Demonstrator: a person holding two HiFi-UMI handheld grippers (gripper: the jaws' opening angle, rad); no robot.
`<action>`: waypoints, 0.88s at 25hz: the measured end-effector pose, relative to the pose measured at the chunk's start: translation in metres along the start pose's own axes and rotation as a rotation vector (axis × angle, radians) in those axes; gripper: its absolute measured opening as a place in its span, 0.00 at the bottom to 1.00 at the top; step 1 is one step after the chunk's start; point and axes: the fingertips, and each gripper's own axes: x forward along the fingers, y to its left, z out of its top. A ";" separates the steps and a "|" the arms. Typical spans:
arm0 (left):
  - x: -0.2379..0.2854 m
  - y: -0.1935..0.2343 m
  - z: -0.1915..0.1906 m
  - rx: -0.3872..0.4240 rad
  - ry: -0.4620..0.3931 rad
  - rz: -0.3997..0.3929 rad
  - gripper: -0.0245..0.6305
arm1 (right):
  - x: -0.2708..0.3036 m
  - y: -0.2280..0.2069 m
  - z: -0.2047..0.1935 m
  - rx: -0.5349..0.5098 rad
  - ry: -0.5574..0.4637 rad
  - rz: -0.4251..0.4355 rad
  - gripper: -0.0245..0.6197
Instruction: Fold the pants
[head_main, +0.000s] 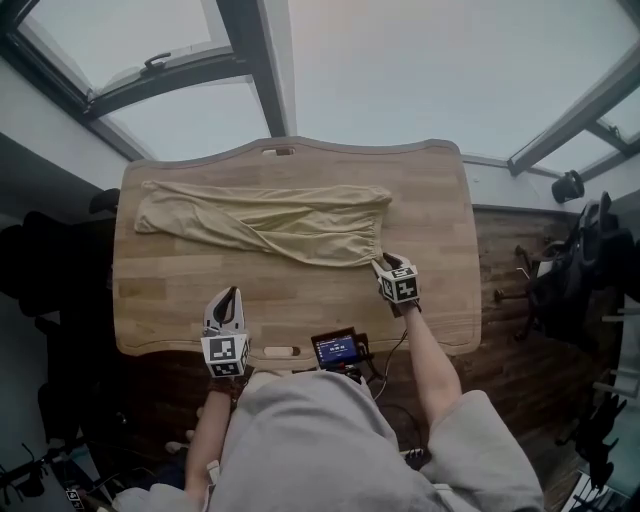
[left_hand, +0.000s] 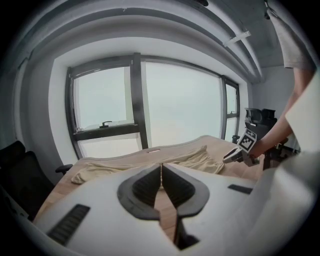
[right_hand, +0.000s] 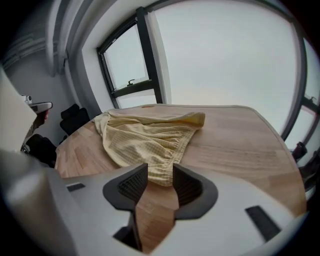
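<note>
The pants (head_main: 270, 225) lie flat across the far half of the wooden table (head_main: 440, 300). The legs run left and the gathered waistband (right_hand: 170, 150) is at the right end. The cloth is pale yellow, thin and wrinkled. I judge it light, limp and apt to slide on the smooth wood, so it should drape wherever it is lifted and wants a pinch at a thick edge. The elastic waistband corner looks like the firmest hold, with the leg hems (head_main: 148, 215) as the matching hold at the left. The right gripper (right_hand: 160, 172) has its jaws apart, and the near waistband corner lies between their tips, not pinched. The left gripper (left_hand: 161, 172) is clenched on nothing over the table's near-left part, well apart from the cloth.
</note>
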 end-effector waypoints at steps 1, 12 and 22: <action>0.002 0.003 0.000 0.000 0.005 0.002 0.05 | 0.003 -0.004 -0.001 0.014 0.008 -0.010 0.29; 0.025 0.012 -0.001 0.010 0.047 -0.004 0.05 | 0.029 -0.014 -0.017 0.188 0.092 0.013 0.22; 0.050 -0.018 -0.042 0.175 0.162 -0.131 0.05 | -0.034 -0.031 -0.061 0.147 0.129 0.069 0.17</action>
